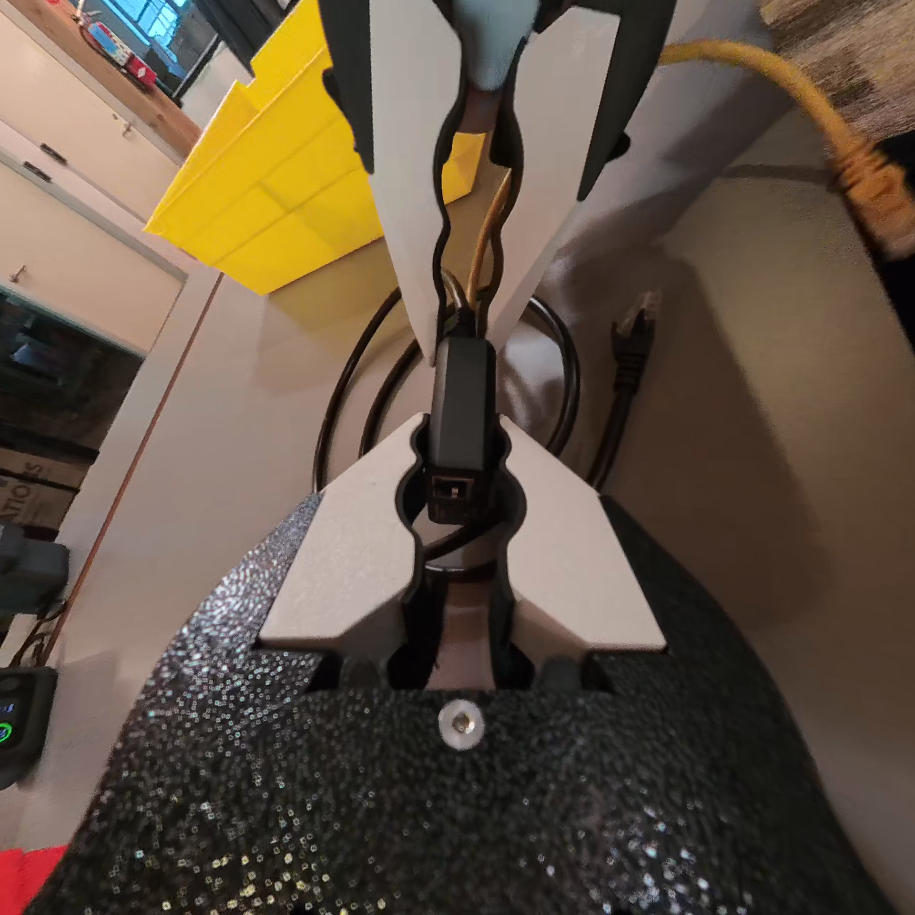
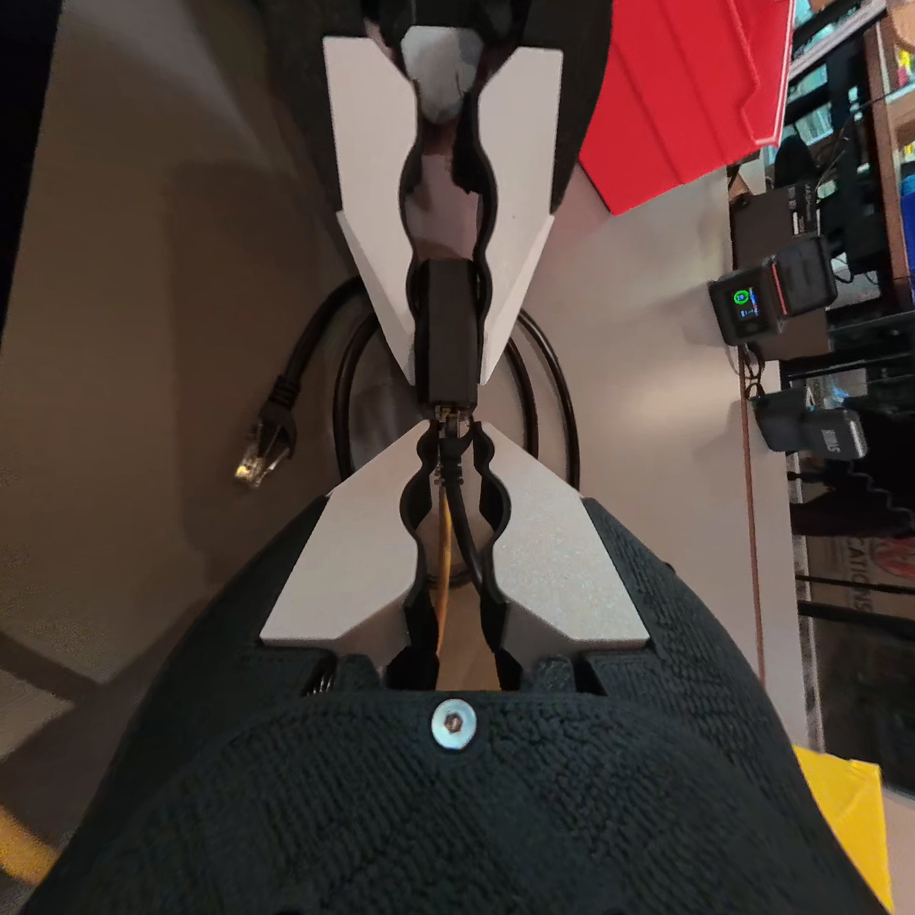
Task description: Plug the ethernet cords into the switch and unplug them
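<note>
A small black switch point(image 1: 463, 421) is clamped between my left gripper's point(image 1: 463, 426) white fingers and held above the table. An empty port point(image 1: 453, 487) faces the left wrist camera. In the right wrist view the switch point(image 2: 448, 327) is in the left gripper point(image 2: 448, 376), which reaches in from the top. My right gripper point(image 2: 451, 431) is shut on a black ethernet plug point(image 2: 451, 445) at the switch's far port. How deep it sits is hidden. The right gripper also shows in the left wrist view point(image 1: 463, 341). A yellow cord point(image 2: 443, 544) runs under the right fingers.
A loose black ethernet plug point(image 1: 634, 336) point(image 2: 265, 445) lies on the pale table beside coiled black cable point(image 2: 554, 376). A yellow plug point(image 1: 871, 198) with its cord hangs at the right. A yellow bin point(image 1: 297, 173), a red bin point(image 2: 683, 99) and small camera devices point(image 2: 752, 307) stand around. The tips of both grippers are at nearly the same place.
</note>
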Motion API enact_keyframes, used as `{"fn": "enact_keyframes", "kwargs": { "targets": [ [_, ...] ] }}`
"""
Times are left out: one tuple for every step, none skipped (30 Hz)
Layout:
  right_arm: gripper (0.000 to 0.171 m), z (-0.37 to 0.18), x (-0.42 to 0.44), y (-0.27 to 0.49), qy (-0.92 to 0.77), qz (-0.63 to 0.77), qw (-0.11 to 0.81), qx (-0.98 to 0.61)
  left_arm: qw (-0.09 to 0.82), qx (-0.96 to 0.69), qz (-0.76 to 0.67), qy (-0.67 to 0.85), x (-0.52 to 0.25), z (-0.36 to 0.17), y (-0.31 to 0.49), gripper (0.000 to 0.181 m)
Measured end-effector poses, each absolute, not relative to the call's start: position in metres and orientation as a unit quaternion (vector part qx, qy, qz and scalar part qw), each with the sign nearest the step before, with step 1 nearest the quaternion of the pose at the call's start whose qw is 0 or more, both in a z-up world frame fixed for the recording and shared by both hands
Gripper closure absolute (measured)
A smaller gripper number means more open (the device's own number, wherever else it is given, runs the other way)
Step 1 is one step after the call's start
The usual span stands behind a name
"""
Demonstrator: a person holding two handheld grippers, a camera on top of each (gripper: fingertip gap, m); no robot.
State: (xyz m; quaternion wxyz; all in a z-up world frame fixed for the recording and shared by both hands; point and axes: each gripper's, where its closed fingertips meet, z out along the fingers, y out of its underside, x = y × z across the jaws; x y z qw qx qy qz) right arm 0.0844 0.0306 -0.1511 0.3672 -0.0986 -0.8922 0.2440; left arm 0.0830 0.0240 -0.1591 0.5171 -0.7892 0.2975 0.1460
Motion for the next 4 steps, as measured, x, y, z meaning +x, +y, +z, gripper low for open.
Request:
{"fn": "enact_keyframes", "kwargs": {
  "targets": [
    [0.160, -0.149, 0.087, 0.029, -0.894, 0.243, 0.367, -0.090, 0.517, -0.789, 0.134, 0.304, 0.085, -0.157, 0.022, 0.159],
    [0.160, -0.145, 0.090, 0.026, -0.896, 0.244, 0.363, -0.081, 0.515, -0.790, 0.115, 0.312, 0.088, -0.153, 0.019, 0.160],
    [0.161, -0.141, 0.094, 0.022, -0.897, 0.249, 0.358, -0.072, 0.514, -0.791, 0.091, 0.320, 0.092, -0.148, 0.016, 0.160],
    [0.161, -0.136, 0.098, 0.017, -0.897, 0.257, 0.353, -0.064, 0.514, -0.790, 0.070, 0.329, 0.096, -0.142, 0.012, 0.160]
  ]
}}
